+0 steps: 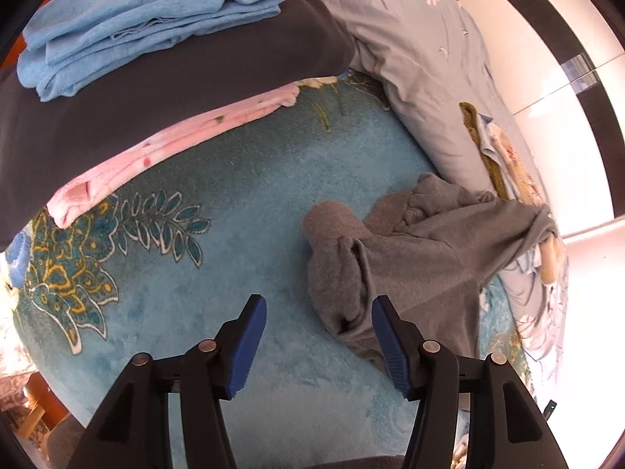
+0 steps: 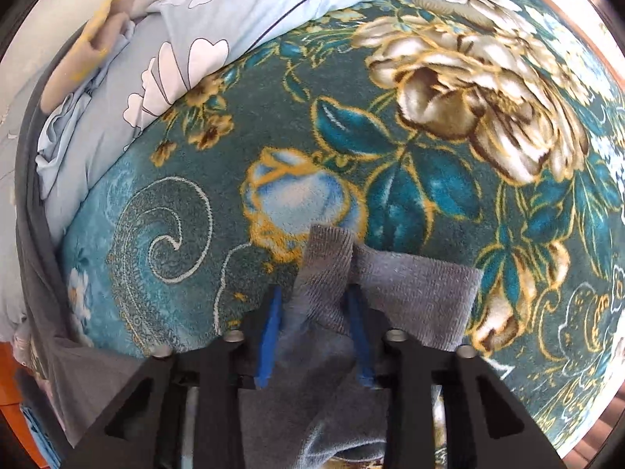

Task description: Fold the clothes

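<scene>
Left claw (image 1: 318,346): jaws apart, nothing between the blue pads (image 1: 248,346). It hangs over bare teal floral blanket (image 1: 242,211); the right-hand pad overlaps the near edge of the grey garment (image 1: 410,250) in the view, contact cannot be told.

Right claw (image 2: 314,336): jaws drawn close, clamped on a bunched fold of the grey garment (image 2: 332,273). Cloth stands up between the blue pads and spreads to the right over the blanket (image 2: 429,179); more of it hangs below, between the claw arms.

Grey garment, left wrist view: crumpled, unfolded, lying on the blanket just ahead and right of the left claw, its far end running up against the pale blue quilt (image 1: 414,62).

Beyond, upper left of the left wrist view: a stack of folded items, light blue towel (image 1: 136,19) on top, dark grey cloth (image 1: 187,74) under it, pink cloth (image 1: 164,148) at the bottom, resting on the blanket.

Right wrist view: pale blue flower-print quilt (image 2: 218,19) along the far-left edge of the blanket.
</scene>
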`<action>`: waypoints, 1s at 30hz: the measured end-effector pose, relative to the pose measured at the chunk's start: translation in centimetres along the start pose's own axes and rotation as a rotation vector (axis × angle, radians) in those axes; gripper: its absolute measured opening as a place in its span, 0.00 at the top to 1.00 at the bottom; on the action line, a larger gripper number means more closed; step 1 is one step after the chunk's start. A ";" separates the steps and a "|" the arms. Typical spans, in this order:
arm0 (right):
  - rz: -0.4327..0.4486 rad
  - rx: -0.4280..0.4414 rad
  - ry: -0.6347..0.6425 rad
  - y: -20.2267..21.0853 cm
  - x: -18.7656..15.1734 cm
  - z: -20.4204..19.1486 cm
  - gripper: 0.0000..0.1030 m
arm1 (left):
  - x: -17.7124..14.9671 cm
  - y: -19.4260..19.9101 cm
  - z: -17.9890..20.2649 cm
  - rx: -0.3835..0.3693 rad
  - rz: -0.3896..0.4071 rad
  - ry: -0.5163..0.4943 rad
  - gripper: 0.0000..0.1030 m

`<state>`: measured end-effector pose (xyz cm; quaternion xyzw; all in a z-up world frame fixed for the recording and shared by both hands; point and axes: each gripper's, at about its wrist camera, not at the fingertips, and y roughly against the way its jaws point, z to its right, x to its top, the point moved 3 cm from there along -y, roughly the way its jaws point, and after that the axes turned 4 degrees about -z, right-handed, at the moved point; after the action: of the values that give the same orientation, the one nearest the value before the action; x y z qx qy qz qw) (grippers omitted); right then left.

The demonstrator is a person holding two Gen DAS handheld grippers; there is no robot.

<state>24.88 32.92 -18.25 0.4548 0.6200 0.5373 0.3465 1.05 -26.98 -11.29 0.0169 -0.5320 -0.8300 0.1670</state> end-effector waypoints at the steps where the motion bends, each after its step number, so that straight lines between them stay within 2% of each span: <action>1: 0.011 0.037 -0.003 0.8 0.0 0.1 0.87 | -0.1 0.2 0.1 -0.010 0.003 -0.001 0.41; 4: 0.068 0.180 -0.002 4.2 0.3 0.2 0.88 | -0.2 1.1 0.2 -0.030 0.018 -0.008 0.41; 8: 0.219 0.396 0.048 12.9 0.6 0.9 0.88 | -0.2 2.0 0.1 -0.046 0.035 -0.007 0.39; 11: 0.342 0.496 0.077 18.7 -0.4 2.2 0.88 | -0.4 2.2 -0.3 -0.058 0.037 0.003 0.38; 13: 0.422 0.480 0.096 20.4 -1.6 4.0 0.88 | -0.7 2.1 -0.5 -0.058 0.031 0.007 0.38; 14: 0.438 0.441 0.093 20.3 -2.5 5.6 0.88 | -0.8 1.9 -0.6 -0.056 0.025 0.007 0.38; 16: 0.375 0.358 0.048 17.5 -3.7 9.4 0.88 | -1.1 1.5 -0.8 -0.050 0.014 0.004 0.38; 18: 0.276 0.289 -0.084 12.9 -4.7 14.0 0.89 | -1.4 0.9 -0.8 -0.042 -0.008 -0.002 0.38; 21: 0.196 0.335 -0.254 8.4 -6.7 18.9 0.89 | -1.4 0.3 -0.6 -0.027 -0.038 -0.023 0.38; 25: 0.177 0.343 -0.274 6.9 -7.3 20.1 0.89 | -0.7 -0.2 -0.5 0.010 -0.047 -0.074 0.38; 27: 0.168 0.346 -0.282 6.2 -7.5 20.6 0.89 | -0.3 -0.5 -0.7 0.007 -0.047 -0.084 0.37; 30: 0.164 0.305 -0.259 6.3 -7.0 20.3 0.89 | 0.2 -1.7 -1.4 -0.011 -0.062 -0.075 0.35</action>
<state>47.20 33.51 -16.18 0.6164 0.6052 0.4006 0.3055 0.71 -27.59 -13.35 0.0011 -0.5326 -0.8376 0.1213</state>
